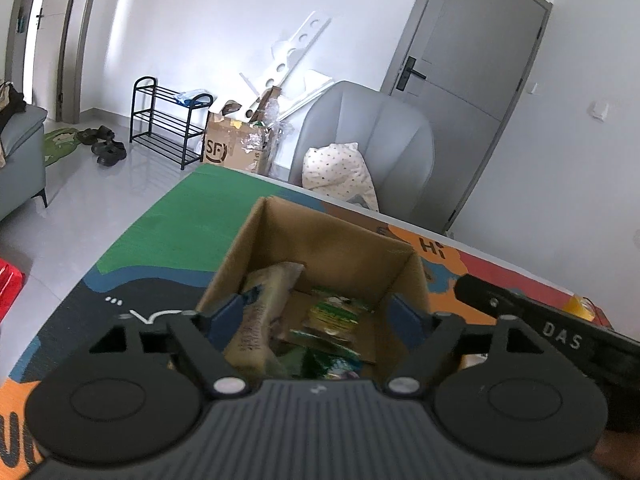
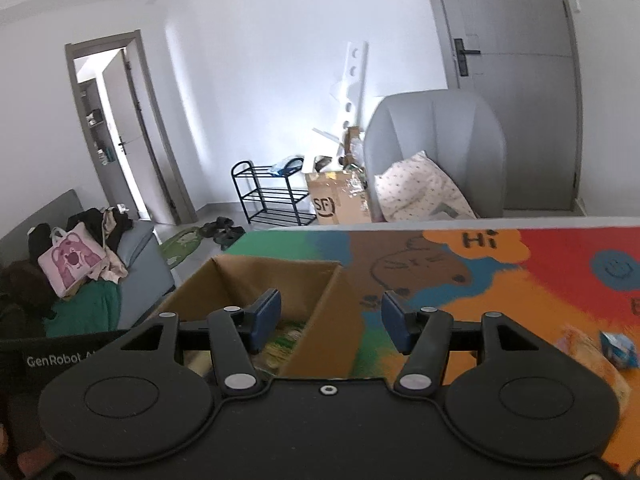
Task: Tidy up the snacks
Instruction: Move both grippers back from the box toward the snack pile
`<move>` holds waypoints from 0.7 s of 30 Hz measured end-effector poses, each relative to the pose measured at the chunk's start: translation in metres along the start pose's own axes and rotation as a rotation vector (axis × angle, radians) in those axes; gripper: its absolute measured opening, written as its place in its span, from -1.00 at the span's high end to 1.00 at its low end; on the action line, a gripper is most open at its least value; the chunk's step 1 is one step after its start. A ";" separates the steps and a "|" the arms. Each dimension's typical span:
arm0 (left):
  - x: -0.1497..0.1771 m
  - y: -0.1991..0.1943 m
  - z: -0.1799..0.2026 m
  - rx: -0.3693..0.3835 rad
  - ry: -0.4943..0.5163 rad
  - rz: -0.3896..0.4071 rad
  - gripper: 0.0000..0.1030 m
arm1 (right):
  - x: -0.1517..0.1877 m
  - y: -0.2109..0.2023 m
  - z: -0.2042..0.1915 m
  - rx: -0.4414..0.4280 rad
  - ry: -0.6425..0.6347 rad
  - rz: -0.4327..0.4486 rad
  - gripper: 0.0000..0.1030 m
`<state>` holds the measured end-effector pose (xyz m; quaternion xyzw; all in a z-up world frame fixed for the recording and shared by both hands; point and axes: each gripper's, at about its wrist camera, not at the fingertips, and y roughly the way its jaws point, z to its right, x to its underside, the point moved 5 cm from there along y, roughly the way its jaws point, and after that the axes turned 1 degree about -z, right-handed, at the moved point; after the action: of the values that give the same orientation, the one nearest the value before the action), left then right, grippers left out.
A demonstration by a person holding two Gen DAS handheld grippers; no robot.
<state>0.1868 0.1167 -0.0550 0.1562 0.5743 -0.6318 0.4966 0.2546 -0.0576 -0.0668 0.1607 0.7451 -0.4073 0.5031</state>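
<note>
An open cardboard box (image 1: 332, 240) stands on the colourful table mat (image 1: 160, 240). Inside lie a long beige snack packet (image 1: 266, 312) and several green packets (image 1: 336, 312). My left gripper (image 1: 322, 316) hangs open over the box, its left pad close beside the beige packet, with nothing pinched. My right gripper (image 2: 331, 324) is open too, with the box's (image 2: 260, 276) right wall between its fingers and nothing held. Its black body (image 1: 560, 336) shows at the right of the left wrist view. A blue packet (image 2: 616, 348) and a pale orange packet (image 2: 588, 360) lie on the mat to the right.
Behind the table stands a grey chair (image 1: 372, 132) with a dotted pillow (image 1: 340, 172). On the floor are a black shoe rack (image 1: 168, 120), a cardboard carton (image 1: 236, 148) and sandals (image 1: 106, 146). A grey sofa (image 2: 136, 248) with bags is at the left.
</note>
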 end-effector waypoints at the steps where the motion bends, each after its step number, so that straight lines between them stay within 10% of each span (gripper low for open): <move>1: 0.002 0.000 0.003 0.000 0.005 -0.001 -0.60 | 0.001 -0.004 0.004 0.007 0.001 0.001 -0.13; 21: 0.024 0.003 0.067 0.043 0.096 -0.031 -0.91 | 0.021 -0.055 0.077 0.091 0.078 0.000 -0.95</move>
<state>0.2032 0.0471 -0.0553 0.1882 0.5860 -0.6434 0.4552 0.2574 -0.1542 -0.0736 0.1991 0.7448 -0.4345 0.4657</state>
